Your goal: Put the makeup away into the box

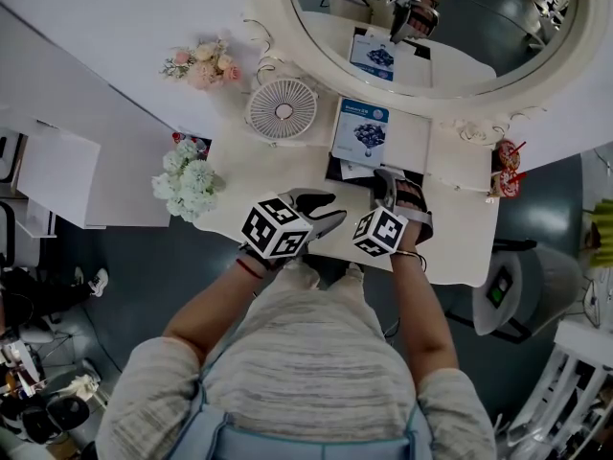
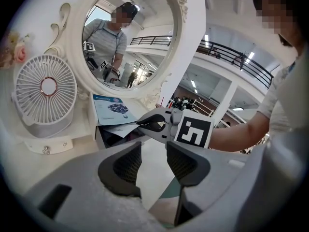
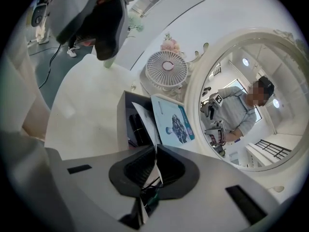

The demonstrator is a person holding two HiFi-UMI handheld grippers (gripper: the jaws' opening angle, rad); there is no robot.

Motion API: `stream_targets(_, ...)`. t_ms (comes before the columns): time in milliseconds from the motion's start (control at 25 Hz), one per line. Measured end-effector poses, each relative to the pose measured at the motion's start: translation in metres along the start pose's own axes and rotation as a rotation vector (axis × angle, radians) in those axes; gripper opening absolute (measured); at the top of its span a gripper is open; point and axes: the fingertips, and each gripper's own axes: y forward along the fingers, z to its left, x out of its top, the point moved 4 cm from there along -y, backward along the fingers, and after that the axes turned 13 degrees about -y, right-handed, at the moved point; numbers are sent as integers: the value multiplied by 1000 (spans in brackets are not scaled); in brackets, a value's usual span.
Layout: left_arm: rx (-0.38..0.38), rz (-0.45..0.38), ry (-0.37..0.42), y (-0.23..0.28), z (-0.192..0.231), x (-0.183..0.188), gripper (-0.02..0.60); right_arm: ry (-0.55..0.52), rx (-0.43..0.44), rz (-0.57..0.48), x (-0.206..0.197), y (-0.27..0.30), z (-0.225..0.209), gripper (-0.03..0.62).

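Right, we were at the box [image 3: 122, 116] on the dressing table [image 1: 287, 185], just in front of the mirror [image 1: 431, 27] and beside the little fan [image 1: 282, 109]. Its printed lid [image 3: 173, 121] stood up at the back, and dark makeup pieces [image 3: 137, 127] already lay inside, though we could not tell which was which.

Our right gripper [image 3: 155, 151] had its jaws pressed together on the edge of a thin white leaflet [image 3: 143, 115] that stuck up out of the box's mouth. Nothing else sat in that pinch.

Our left gripper [image 2: 152, 161] hung just short of the box with its jaws spread and nothing between them, pointing at the right one.

By our reading, the step was getting that sheet settled in the box, not lifting another cosmetic. Doing it well called for a few things:

- A light grip near the paper's edge, so it would not crease or tear.
- Laying the sheet down flat over the contents instead of stuffing it in.
- Letting go only once it lay below the rim.

The free left gripper looked best used to steady the box's near wall, because a tug on the leaflet could drag the light carton or tip the upright lid forward.
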Motion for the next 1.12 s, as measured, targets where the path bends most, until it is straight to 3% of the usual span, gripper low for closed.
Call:
stream_targets(360, -8, 13, -5, 9, 3, 5, 166, 131, 61, -31, -7, -7, -12, 12)
stream_targets(560, -17, 25, 5, 16, 1, 7, 166, 211, 142, -46, -11, -12, -19, 13)
stream_targets(640, -18, 27, 9, 18, 0, 8, 166, 204, 174, -36, -12, -13, -20, 42)
stream_targets(680, -19, 28, 11, 18, 0, 9, 165, 182, 183, -24, -13, -13, -21, 107)
stream_targets(720, -20, 27, 12, 19, -1, 10, 166, 151, 187, -9, -14, -14, -22, 125)
stream_targets(840, -22, 24, 14, 19, -2, 12, 166, 92, 194, 21, -17, -17, -27, 133)
stream_targets(1120, -22, 18, 16, 18, -3, 13, 166, 105, 213, 47, -28, -31, -41, 133)
